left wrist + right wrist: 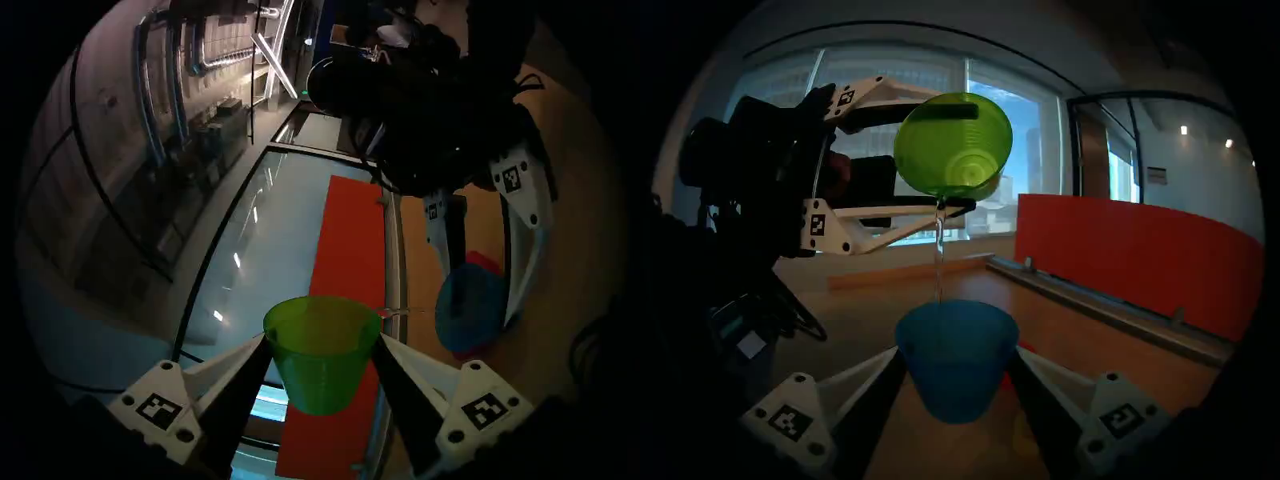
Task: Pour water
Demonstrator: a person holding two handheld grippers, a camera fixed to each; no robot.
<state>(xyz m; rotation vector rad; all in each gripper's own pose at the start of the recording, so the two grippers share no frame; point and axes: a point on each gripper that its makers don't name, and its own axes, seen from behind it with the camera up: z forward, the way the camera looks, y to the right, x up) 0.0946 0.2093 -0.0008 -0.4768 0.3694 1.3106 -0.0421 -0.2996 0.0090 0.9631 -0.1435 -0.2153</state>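
Note:
In the left gripper view my left gripper [320, 352] is shut on a green cup [322, 352], tipped on its side. The right gripper view shows that green cup [954, 146] high up, mouth toward the camera, with a thin stream of water [939, 256] falling from its lip into a blue cup [957, 360]. My right gripper [957, 364] is shut on the blue cup and holds it upright below the green one. From the left gripper view the blue cup [470, 308] sits between the right gripper's fingers [524, 248], over the wooden table [480, 216].
A wooden table [1056, 320] lies beneath both cups. An orange-red panel [1144, 256] runs along the table's edge by large windows [1008, 160]. A person's dark-sleeved arm [416, 104] holds the other gripper. Something red [486, 260] lies behind the blue cup.

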